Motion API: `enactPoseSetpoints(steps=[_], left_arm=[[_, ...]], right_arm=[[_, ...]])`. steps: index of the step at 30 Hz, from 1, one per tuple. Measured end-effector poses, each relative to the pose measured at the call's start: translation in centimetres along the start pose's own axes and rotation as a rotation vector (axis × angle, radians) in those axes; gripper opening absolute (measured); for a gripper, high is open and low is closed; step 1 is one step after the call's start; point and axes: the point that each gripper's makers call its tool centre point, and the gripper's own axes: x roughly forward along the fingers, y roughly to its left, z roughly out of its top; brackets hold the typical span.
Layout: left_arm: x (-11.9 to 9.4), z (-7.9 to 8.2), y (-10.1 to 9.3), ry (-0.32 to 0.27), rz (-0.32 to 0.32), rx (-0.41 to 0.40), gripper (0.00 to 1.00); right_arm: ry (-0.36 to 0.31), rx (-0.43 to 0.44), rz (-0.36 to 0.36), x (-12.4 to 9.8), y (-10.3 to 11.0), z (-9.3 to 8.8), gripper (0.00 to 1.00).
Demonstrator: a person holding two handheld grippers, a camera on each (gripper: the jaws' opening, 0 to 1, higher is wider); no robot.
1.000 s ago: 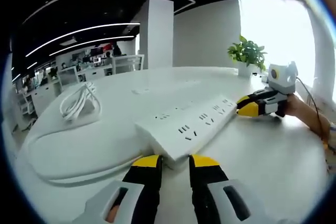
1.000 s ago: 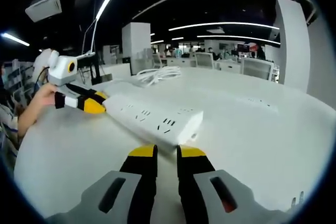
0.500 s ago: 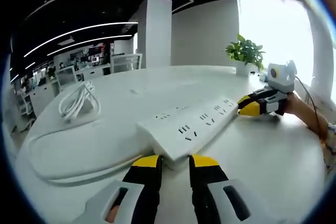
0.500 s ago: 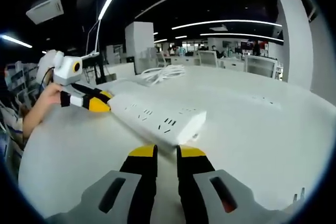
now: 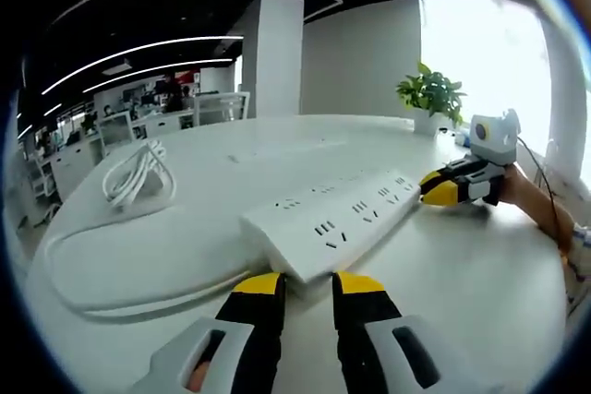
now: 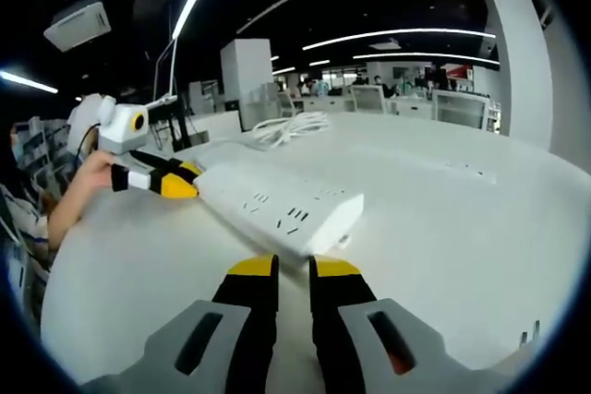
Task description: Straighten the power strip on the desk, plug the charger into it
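Observation:
A long white power strip (image 5: 337, 219) lies slanted on the white desk (image 5: 462, 292). My left gripper (image 5: 308, 288) is shut, with its yellow tips just short of the strip's near end and nothing between them. My right gripper (image 5: 441, 189) touches the strip's far end, with its tips together. In the right gripper view the power strip (image 6: 277, 205) runs away to the left, my right gripper (image 6: 293, 269) sits shut at its near end, and my left gripper (image 6: 177, 182) meets its far end. A coiled white charger cable (image 5: 138, 177) lies farther back on the desk, also visible as the coil (image 6: 291, 126).
The strip's white cord (image 5: 120, 297) loops widely across the desk's left side. A potted plant (image 5: 432, 94) stands at the far desk edge by the window. A person's hand (image 5: 534, 202) holds the right gripper. Office desks and chairs fill the background.
Both views have shifted slightly with the hands. The power strip and both grippers keep the same places relative to one another.

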Motion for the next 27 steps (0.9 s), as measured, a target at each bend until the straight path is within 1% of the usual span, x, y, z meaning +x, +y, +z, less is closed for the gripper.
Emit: enactPoseSetpoints(steps=[10, 17, 27], left_arm=[[0.0, -0.2, -0.1, 0.009, -0.004, 0.005, 0.2], [-0.2, -0.3, -0.1, 0.012, -0.021, -0.004, 0.2], [-0.4, -0.4, -0.4, 0.017, -0.036, -0.007, 0.2]], right_arm=[[0.011, 0.012, 0.001, 0.0, 0.4, -0.3, 0.13], [0.024, 0.02, 0.007, -0.1, 0.6, -0.4, 0.13], [0.039, -0.004, 0.013, -0.4, 0.8, -0.5, 0.13]])
